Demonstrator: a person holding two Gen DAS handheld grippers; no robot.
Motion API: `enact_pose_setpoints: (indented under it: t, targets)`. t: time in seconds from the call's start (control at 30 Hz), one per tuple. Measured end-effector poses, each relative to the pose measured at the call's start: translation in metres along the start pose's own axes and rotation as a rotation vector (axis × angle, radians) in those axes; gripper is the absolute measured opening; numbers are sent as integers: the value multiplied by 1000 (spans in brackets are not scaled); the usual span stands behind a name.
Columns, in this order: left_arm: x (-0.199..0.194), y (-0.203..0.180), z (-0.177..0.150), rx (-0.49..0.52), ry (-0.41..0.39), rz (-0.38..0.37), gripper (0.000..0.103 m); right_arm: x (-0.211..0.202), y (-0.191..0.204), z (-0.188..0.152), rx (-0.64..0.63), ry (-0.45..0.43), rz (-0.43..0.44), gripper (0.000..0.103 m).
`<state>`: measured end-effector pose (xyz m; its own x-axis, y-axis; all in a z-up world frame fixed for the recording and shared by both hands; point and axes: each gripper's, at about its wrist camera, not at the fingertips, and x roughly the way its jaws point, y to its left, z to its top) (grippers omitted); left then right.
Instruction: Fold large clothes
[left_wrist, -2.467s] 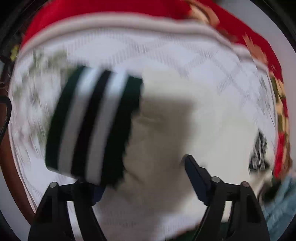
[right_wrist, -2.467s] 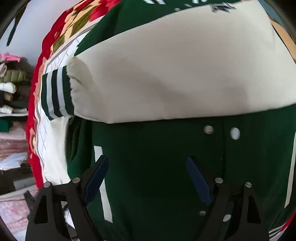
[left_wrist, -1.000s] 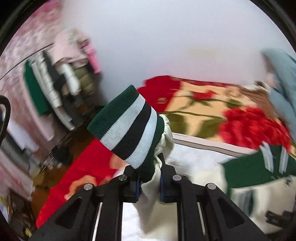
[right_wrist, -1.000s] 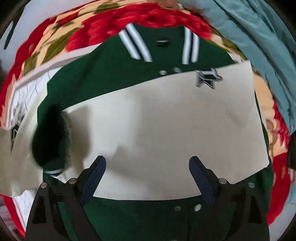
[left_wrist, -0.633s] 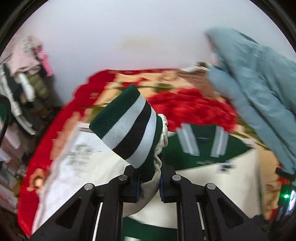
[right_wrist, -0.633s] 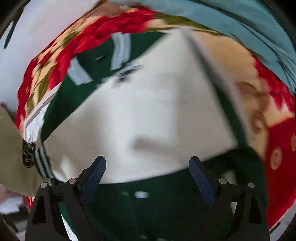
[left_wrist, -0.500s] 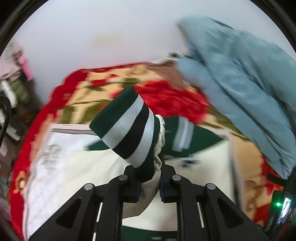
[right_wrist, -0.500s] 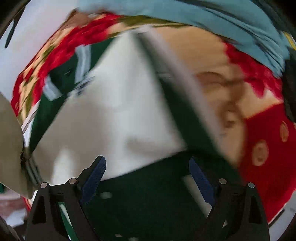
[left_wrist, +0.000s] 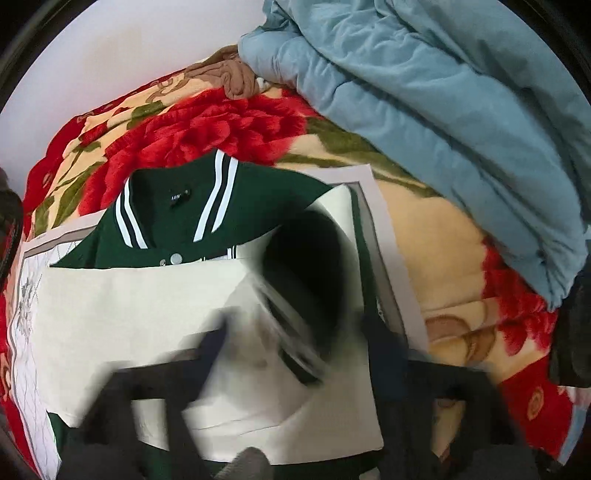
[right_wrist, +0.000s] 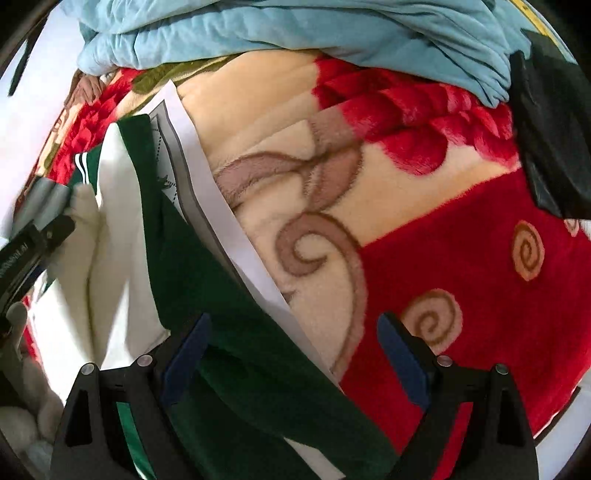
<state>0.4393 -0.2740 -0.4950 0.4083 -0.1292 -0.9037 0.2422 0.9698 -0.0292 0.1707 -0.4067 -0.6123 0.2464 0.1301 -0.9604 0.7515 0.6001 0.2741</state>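
Note:
A dark green varsity jacket (left_wrist: 258, 199) with cream sleeves lies on a white patterned sheet (left_wrist: 373, 206) on the bed. One cream sleeve (left_wrist: 129, 295) lies across its chest. A second sleeve's striped cuff (left_wrist: 306, 295) is a blur between the fingers of my left gripper (left_wrist: 299, 354), whose jaws stand wide apart. My right gripper (right_wrist: 295, 350) is open and empty above the jacket's green right edge (right_wrist: 192, 258). The left gripper (right_wrist: 33, 243) shows at the left of the right wrist view.
A red and cream floral blanket (right_wrist: 443, 258) covers the bed. A heap of light blue quilt (left_wrist: 443, 92) lies at the back right. A brown garment (left_wrist: 232, 74) lies by the wall. A black object (right_wrist: 554, 147) sits at the right.
My left gripper carried the striped cuff across over the jacket, then its jaws opened and the cuff is dropping out of them. My right gripper swung right toward the jacket's edge, still open.

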Motion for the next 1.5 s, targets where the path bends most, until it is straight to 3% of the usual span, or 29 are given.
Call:
enact_pose_setpoints:
  t: [0.13, 0.2, 0.27, 0.33, 0.4, 0.5, 0.6, 0.63, 0.7, 0.8, 0.9, 0.97, 1.07, 1.17, 1.3, 1.37, 1.43, 1.47, 1.5]
  targets:
    - [-11, 13, 5, -18, -17, 19, 95, -11, 0, -6, 25, 14, 49, 93]
    - [-22, 38, 4, -61, -19, 34, 95, -21, 5, -14, 35, 12, 80, 93]
    - [-33, 72, -3, -120, -8, 99, 95, -29, 18, -14, 38, 3, 152, 92]
    - [-46, 111, -15, -191, -3, 167, 95, -31, 39, -6, 15, -10, 237, 85]
    - [-53, 156, -33, -266, 1, 285, 95, -24, 71, 3, -35, 1, 300, 83]
    - [-42, 216, -56, -332, 23, 466, 95, -3, 115, 22, -90, 4, 331, 83]
    - [5, 270, -77, -357, 132, 596, 95, 33, 153, 44, -179, 23, 262, 83]
    - [26, 288, -87, -369, 173, 594, 102, 45, 161, 48, -204, 34, 222, 77]
    - [51, 309, -99, -415, 211, 542, 103, 78, 174, 56, -263, 78, 84, 72]
    - [67, 322, -109, -495, 225, 448, 103, 104, 179, 59, -285, 118, 51, 73]
    - [62, 319, -110, -516, 218, 439, 103, 95, 188, 59, -301, 127, 21, 73]
    - [46, 310, -111, -510, 212, 434, 103, 79, 185, 55, -269, 144, 51, 73]
    - [11, 283, -122, -436, 189, 408, 103, 42, 170, 24, -299, 120, 86, 75]
    - [-14, 241, -152, -297, 188, 418, 103, 29, 133, -10, -291, 125, 25, 75]
    - [6, 205, -194, -136, 269, 430, 103, 46, 83, -44, -249, 185, -100, 75]
    - [23, 201, -216, -118, 325, 410, 103, 61, 65, -56, -213, 209, -99, 73]
    - [29, 205, -223, -121, 327, 393, 103, 77, 53, -67, -172, 229, -69, 33]
    - [29, 206, -223, -120, 320, 383, 103, 76, 50, -70, -136, 201, -43, 31]
    - [28, 207, -223, -117, 318, 380, 103, 75, 49, -72, -111, 193, -26, 17]
